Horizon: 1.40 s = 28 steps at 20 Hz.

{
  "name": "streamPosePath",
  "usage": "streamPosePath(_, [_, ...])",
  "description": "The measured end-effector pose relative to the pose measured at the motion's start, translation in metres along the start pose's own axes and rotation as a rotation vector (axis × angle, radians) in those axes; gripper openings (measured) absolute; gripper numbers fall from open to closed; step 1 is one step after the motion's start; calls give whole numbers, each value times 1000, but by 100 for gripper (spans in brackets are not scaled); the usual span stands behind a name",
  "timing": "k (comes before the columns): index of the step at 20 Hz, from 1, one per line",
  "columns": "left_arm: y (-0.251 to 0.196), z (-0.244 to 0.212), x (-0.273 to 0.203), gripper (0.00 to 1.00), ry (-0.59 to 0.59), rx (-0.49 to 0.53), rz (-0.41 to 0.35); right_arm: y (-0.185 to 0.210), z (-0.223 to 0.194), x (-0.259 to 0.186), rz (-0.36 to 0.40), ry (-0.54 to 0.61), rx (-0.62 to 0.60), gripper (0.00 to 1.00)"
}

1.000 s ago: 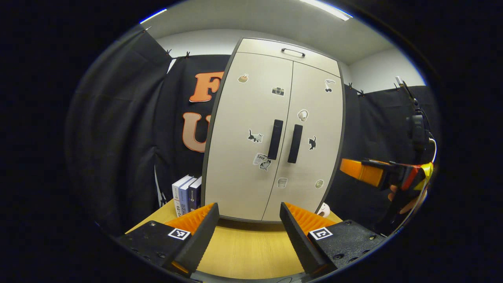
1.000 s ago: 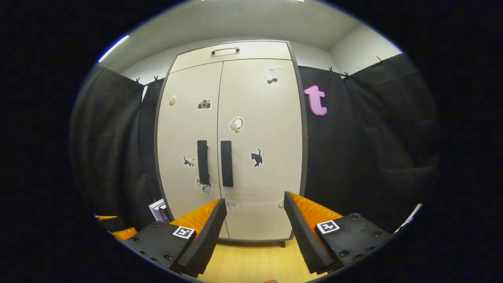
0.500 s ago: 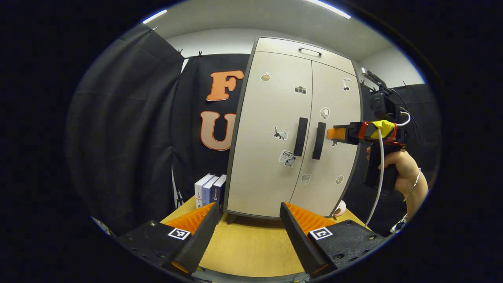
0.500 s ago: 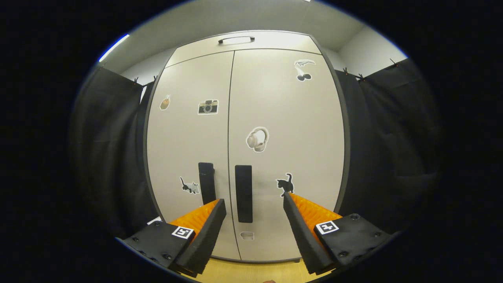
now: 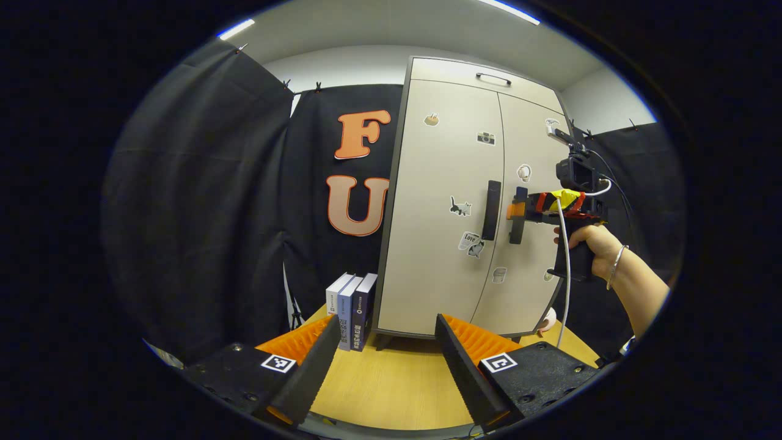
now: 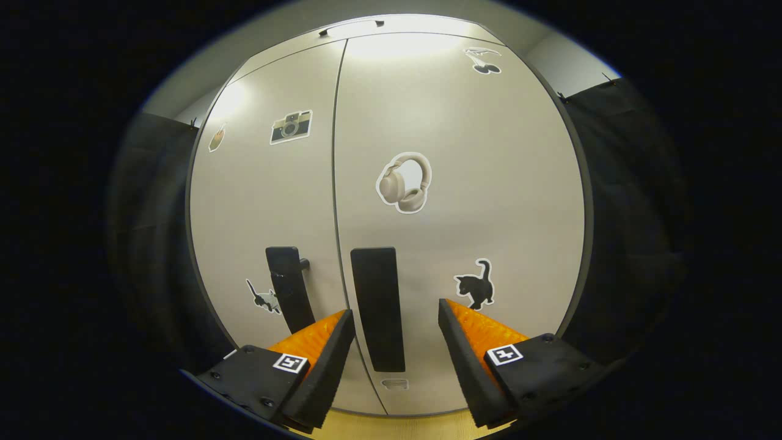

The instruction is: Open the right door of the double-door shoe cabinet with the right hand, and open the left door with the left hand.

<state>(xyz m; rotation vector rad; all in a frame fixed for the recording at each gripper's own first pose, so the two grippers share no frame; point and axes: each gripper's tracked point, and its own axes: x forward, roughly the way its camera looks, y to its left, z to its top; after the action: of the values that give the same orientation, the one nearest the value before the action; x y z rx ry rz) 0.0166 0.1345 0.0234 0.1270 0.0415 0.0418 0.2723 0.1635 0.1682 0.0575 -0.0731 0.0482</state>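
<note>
The pale shoe cabinet stands on the table with both doors shut. Its left door and right door each carry a dark vertical handle by the middle seam. My right gripper is open, and the right door's handle stands between its fingers, close in front. The left door's handle is just left of them. In the left gripper view the right gripper, held in a hand, reaches the right handle. My left gripper is open, low over the table, well short of the left handle.
Three books stand upright against the cabinet's left side. The wooden table stretches in front of the cabinet. A small pale object lies at the cabinet's right foot. A drawer with a handle tops the cabinet.
The right gripper has moved forward to the cabinet until the right handle lies between its fingers. The left gripper has swung left, so the cabinet sits farther right in its view.
</note>
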Motion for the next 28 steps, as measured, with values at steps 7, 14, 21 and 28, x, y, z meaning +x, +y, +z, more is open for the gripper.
streamPosePath(7, [19, -3, 4, 95, 7, -25, 32, 6, -9, 11, -16, 26, 8, 45])
streamPosePath(14, [18, -1, 1, 95, -3, -39, 34, 6, -13, 3, -7, 32, -13, 31])
streamPosePath(21, [14, -3, -5, 95, 2, -60, 47, 5, -13, -18, 37, 45, -15, 24])
streamPosePath(28, [4, 13, -4, 95, -41, -55, 38, -2, -12, -41, 83, 62, -4, 24])
